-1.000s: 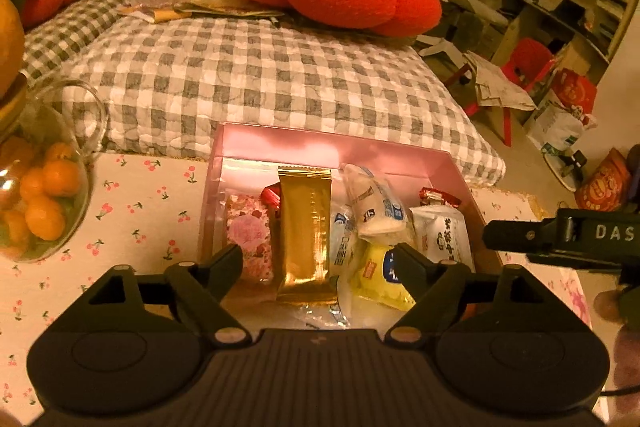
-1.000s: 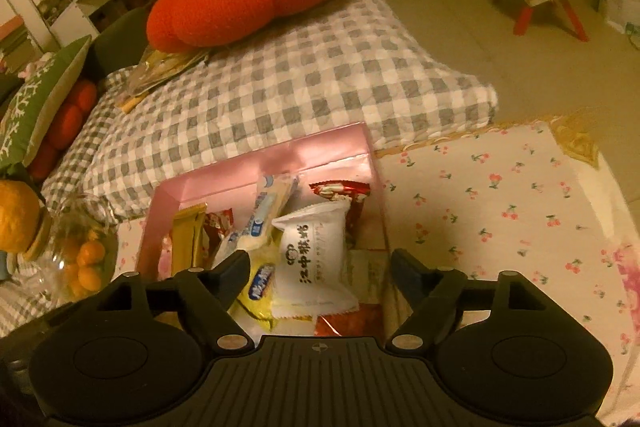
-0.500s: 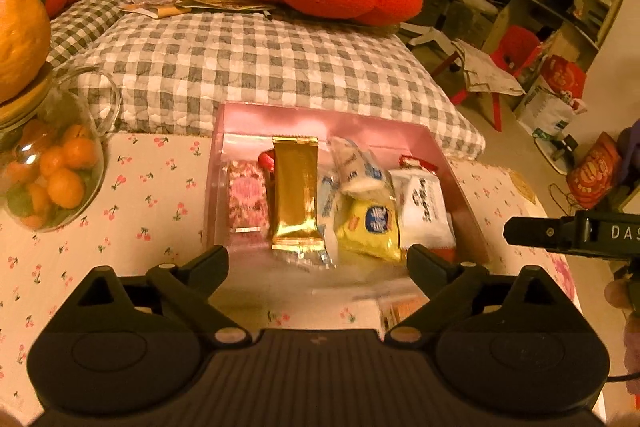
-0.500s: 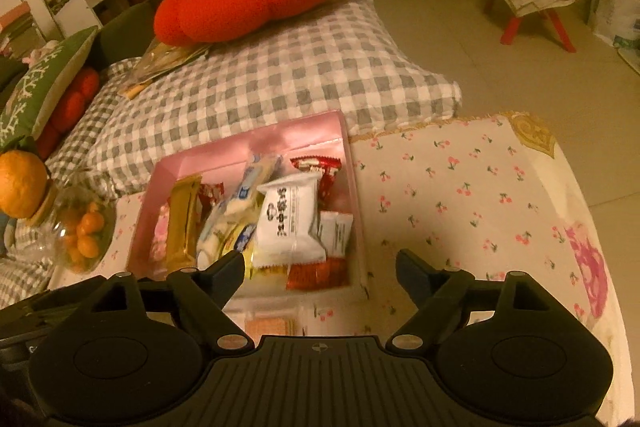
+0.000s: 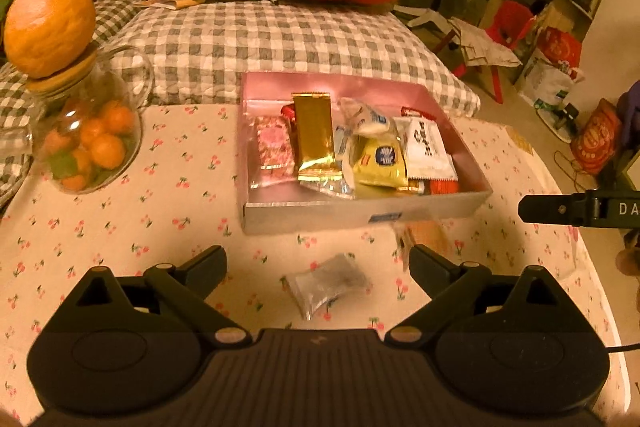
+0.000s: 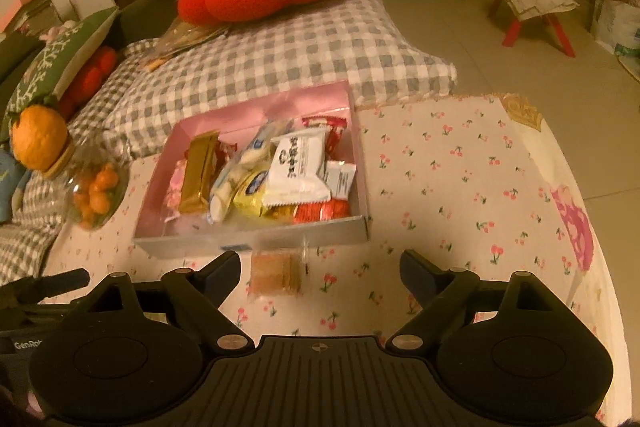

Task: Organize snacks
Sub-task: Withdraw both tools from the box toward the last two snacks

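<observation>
Low in the left wrist view, the left hand-held gripper (image 5: 318, 263) hangs with its jaws spread wide and nothing between them, and a small silvery packet (image 5: 327, 285) lies on the counter (image 5: 120, 227) in that gap, its print too blurred to read. Just right of it, a tan cracker pack (image 5: 424, 233) is smeared and half cut off by the right finger; the right wrist view shows it clearer (image 6: 275, 273), flat just below the pink box (image 6: 256, 237). Up in mid-frame that box holds the snacks: a gold bar (image 5: 314, 137), a pink packet (image 5: 275, 145), a yellow pouch (image 5: 380, 163), a white packet (image 5: 428, 145), with red wrappers mostly buried underneath. The right hand-held gripper (image 6: 320, 265) is released too, holding nothing. At left, a glass jar (image 5: 86, 143) of small oranges is partly cropped by the frame edge.
</observation>
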`<state>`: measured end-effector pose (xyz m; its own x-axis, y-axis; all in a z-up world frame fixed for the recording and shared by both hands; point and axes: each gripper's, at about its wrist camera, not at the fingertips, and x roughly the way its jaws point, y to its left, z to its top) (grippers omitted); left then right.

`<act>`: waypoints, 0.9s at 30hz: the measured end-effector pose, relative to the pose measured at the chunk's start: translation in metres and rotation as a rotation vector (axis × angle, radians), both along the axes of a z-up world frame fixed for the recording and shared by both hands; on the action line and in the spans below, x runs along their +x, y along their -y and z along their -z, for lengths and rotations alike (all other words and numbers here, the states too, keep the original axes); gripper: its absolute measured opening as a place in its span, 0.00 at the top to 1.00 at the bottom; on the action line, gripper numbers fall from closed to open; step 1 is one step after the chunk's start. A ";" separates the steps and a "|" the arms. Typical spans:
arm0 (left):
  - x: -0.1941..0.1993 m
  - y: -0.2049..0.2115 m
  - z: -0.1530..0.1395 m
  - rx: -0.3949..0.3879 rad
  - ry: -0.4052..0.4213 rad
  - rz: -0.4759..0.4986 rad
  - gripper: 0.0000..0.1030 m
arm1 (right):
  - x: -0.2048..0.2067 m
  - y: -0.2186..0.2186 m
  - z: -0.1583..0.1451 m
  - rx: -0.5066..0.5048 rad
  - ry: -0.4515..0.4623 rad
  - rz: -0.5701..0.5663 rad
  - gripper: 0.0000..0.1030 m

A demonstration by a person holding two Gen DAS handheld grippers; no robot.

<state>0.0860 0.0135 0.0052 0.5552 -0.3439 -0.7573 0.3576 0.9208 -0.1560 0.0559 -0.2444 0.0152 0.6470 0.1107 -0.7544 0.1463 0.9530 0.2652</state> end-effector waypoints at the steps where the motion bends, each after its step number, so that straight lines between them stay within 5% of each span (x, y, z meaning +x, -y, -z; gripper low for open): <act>1: -0.003 -0.001 0.000 0.000 -0.001 0.002 0.05 | -0.003 -0.002 0.001 0.001 0.001 -0.004 0.14; 18: -0.039 -0.007 0.012 0.045 0.024 0.026 0.02 | -0.035 -0.010 0.032 0.007 -0.022 -0.001 0.13; 27: -0.044 -0.005 0.031 0.065 0.057 0.042 0.02 | -0.035 -0.021 0.051 -0.096 -0.047 -0.029 0.13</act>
